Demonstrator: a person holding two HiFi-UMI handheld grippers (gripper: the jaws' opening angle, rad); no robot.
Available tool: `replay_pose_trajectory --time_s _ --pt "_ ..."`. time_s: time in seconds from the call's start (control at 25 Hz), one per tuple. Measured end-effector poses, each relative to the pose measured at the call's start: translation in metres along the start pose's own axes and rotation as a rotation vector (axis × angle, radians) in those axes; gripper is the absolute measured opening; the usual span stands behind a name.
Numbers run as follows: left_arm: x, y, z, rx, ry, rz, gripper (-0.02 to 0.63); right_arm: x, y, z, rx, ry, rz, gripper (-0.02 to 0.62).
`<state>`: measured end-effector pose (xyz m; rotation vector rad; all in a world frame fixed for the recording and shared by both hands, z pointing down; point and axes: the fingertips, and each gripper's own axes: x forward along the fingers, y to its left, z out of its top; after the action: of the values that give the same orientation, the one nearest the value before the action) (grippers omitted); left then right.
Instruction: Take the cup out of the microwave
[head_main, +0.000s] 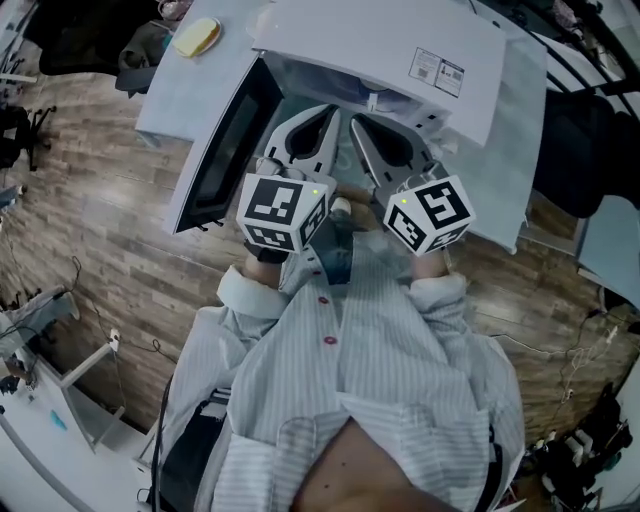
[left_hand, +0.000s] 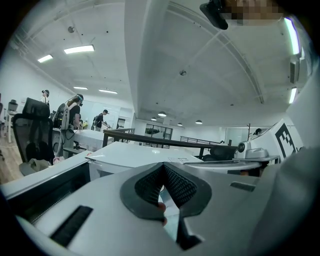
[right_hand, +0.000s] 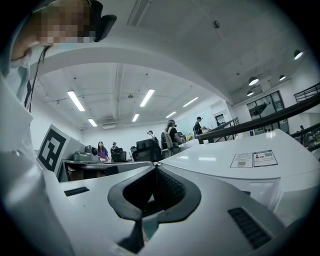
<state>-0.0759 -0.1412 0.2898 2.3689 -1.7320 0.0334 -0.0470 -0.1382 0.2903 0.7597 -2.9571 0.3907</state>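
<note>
The white microwave (head_main: 400, 50) stands on a pale table, its door (head_main: 225, 140) swung open to the left. Only a strip of the cavity (head_main: 320, 85) shows over the grippers, and no cup is visible in any view. My left gripper (head_main: 335, 110) and right gripper (head_main: 352, 120) sit side by side just in front of the opening, close to my chest. Both point into the microwave and both are shut with nothing between the pads. The left gripper view shows its closed tips (left_hand: 162, 166) below the microwave top (left_hand: 145, 152). The right gripper view shows its closed tips (right_hand: 156, 169) beside the microwave top (right_hand: 240, 160).
A yellow object (head_main: 196, 37) lies on the table (head_main: 165, 100) left of the microwave. Wood floor lies to the left, with cables and white furniture at the lower left. Office chairs (left_hand: 32, 135), desks and several people (right_hand: 170, 132) fill the background.
</note>
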Motion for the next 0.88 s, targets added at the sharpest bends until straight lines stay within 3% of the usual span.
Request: replay_pose_trajectory --time_s 0.88 --pt "0.033 0.003 0.002 0.016 0.043 -0.146 0.008 0.009 -0.025 0.002 0.029 0.002 -0.152 0.035"
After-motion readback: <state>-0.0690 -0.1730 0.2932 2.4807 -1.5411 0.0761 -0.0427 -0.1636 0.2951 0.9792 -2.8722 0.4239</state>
